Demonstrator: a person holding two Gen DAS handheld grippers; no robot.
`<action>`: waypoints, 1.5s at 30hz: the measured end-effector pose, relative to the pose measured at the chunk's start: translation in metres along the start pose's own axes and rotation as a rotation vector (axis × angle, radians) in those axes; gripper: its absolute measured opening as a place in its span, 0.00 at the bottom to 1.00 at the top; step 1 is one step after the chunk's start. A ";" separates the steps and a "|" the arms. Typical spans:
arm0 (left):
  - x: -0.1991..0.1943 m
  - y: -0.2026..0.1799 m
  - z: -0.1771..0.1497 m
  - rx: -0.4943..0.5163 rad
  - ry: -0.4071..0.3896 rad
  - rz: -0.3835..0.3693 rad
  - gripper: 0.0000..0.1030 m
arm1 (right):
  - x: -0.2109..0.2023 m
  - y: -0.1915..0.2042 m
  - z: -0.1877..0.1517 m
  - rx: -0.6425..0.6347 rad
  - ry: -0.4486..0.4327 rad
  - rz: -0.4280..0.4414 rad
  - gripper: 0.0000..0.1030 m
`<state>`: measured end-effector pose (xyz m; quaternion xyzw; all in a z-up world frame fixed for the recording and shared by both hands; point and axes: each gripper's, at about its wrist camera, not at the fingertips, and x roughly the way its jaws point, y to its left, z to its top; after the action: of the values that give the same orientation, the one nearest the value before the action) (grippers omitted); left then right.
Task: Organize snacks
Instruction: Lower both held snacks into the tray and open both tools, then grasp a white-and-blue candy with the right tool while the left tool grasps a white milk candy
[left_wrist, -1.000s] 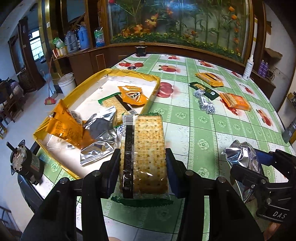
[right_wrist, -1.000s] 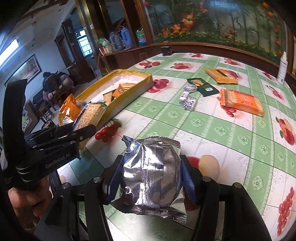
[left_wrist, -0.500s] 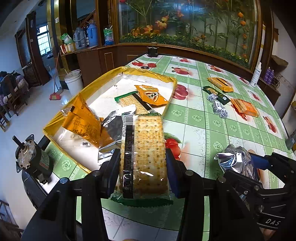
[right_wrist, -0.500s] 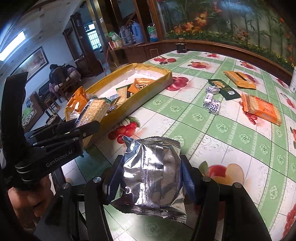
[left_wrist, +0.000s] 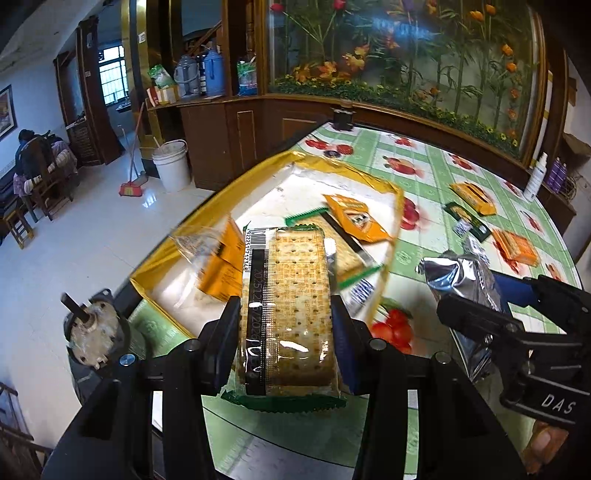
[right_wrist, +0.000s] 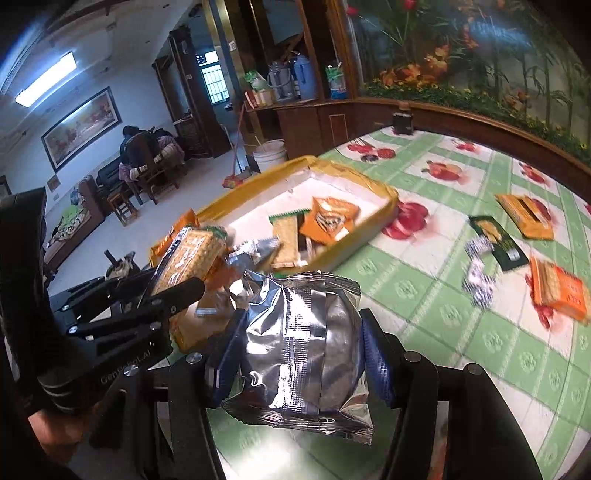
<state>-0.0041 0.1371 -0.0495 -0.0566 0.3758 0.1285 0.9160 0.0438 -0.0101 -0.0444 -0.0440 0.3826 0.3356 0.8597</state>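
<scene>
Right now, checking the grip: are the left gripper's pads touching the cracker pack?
Touching. The left wrist view shows both pads of the left gripper pressed against the cracker pack.

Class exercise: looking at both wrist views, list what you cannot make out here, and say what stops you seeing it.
- Silver foil packet, right wrist view: no label readable; only its plain back faces us.
- Yellow tray, left wrist view: its near floor is hidden behind the cracker pack.
- Small black-and-white packets, right wrist view: motion blur hides their print.
- Cracker pack's brand: only a barcode strip shows.
</scene>
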 end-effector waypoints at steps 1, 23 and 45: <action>0.002 0.004 0.003 -0.007 -0.002 0.007 0.43 | 0.005 0.003 0.007 -0.006 -0.006 0.005 0.59; 0.060 0.026 0.044 -0.036 0.033 0.039 0.44 | 0.128 -0.002 0.082 0.026 0.055 0.001 0.61; 0.019 -0.031 0.041 0.039 -0.044 0.006 0.76 | 0.028 -0.090 0.025 0.233 -0.043 -0.097 0.67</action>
<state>0.0450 0.1187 -0.0330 -0.0346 0.3580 0.1250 0.9247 0.1277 -0.0559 -0.0623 0.0452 0.3980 0.2479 0.8821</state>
